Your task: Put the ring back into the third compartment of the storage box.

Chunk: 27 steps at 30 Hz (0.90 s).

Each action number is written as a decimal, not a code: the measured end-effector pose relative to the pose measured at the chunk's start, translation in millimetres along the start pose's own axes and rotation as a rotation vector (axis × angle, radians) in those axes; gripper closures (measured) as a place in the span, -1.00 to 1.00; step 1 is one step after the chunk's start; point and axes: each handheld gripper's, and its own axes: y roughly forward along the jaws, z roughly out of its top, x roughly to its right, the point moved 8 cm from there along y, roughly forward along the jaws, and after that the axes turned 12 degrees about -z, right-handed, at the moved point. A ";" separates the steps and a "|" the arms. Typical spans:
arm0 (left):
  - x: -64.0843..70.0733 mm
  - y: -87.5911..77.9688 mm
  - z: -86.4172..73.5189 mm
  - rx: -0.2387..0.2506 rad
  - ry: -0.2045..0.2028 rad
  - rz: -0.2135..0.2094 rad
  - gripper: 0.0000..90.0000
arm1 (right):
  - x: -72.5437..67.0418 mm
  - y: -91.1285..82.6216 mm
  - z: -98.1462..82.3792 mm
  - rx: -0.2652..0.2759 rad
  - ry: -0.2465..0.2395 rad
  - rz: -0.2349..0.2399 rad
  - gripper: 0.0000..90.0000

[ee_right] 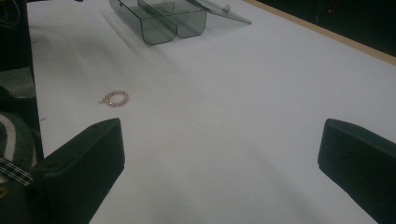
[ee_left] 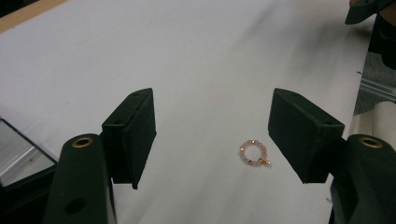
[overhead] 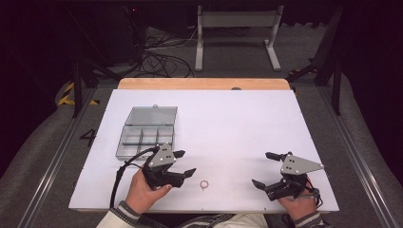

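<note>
Near front edge: we see a small ring-shaped bracelet of pale pink beads with gold spacers (overhead: pixel 204 185) lying flat on the white matte worktop (overhead: pixel 237 123), between our two hands and closer to the left one.
Left gripper (overhead: pixel 186 164): we hold it low and tipped toward the beads, which puts them just ahead of its black blocky fingers (ee_left: pixel 133 135), nearer one of them; the fingers stand spread with nothing between them, and nothing touches the beads.
Why so: we judge this an approach for a pinch, the gap left wide so the loop can slip in.
Right gripper (overhead: pixel 264 170): we rest it near the front right corner, well apart from the beads, fingers spread and empty, seemingly waiting.
Box: a smoky clear plastic organiser box (overhead: pixel 145 137) with divided compartments sits at the left, its hinged lid (overhead: pixel 152 115) laid back flat, likely so that something can be dropped in.
Textures: beads glossy and rounded; worktop smooth and plain; box hard, thin-walled, see-through.
Handling: we expect the loop to be light and prone to sliding.
</note>
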 end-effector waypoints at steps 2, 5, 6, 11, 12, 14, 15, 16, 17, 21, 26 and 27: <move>1.9 5.6 -0.6 -0.009 -0.007 -0.007 -0.25 | -0.1 0.0 0.2 0.002 0.004 0.002 -0.97; 4.1 13.1 -1.2 -0.026 -0.004 -0.019 -0.24 | -0.2 -0.1 -0.3 -0.002 -0.001 0.002 -0.97; 4.3 15.7 -1.4 -0.031 -0.002 -0.023 -0.24 | -0.2 -0.1 -0.3 -0.002 -0.001 0.002 -0.97; 6.0 28.0 -3.2 -0.062 -0.005 -0.050 -0.24 | -0.1 -0.3 -0.2 0.003 0.001 0.004 -0.97; 6.6 30.3 -3.8 -0.070 -0.005 -0.055 -0.24 | -0.4 -0.1 -0.3 0.001 0.001 0.005 -0.97; 6.8 34.3 -4.8 -0.083 0.002 -0.059 -0.24 | -0.6 0.1 -0.3 0.001 0.000 0.006 -0.97; 7.4 36.3 -5.1 -0.086 0.000 -0.061 -0.23 | -0.6 0.2 -0.4 0.001 0.000 0.007 -0.97; 7.7 37.9 -5.3 -0.092 0.004 -0.061 -0.23 | -0.6 0.2 -0.4 0.001 0.000 0.007 -0.97; 8.4 39.7 -5.6 -0.097 0.007 -0.065 -0.23 | -0.6 0.2 -0.5 0.000 -0.001 0.007 -0.97; 10.6 45.7 -6.4 -0.115 0.014 -0.068 -0.23 | -0.7 0.4 -0.8 -0.001 0.000 0.009 -0.97; 12.7 52.1 -7.4 -0.143 0.028 -0.081 -0.19 | -1.0 0.7 -0.9 -0.002 -0.001 0.010 -0.97; 13.0 53.3 -7.7 -0.147 0.029 -0.081 -0.19 | -1.2 0.6 -0.9 -0.001 -0.001 0.011 -0.97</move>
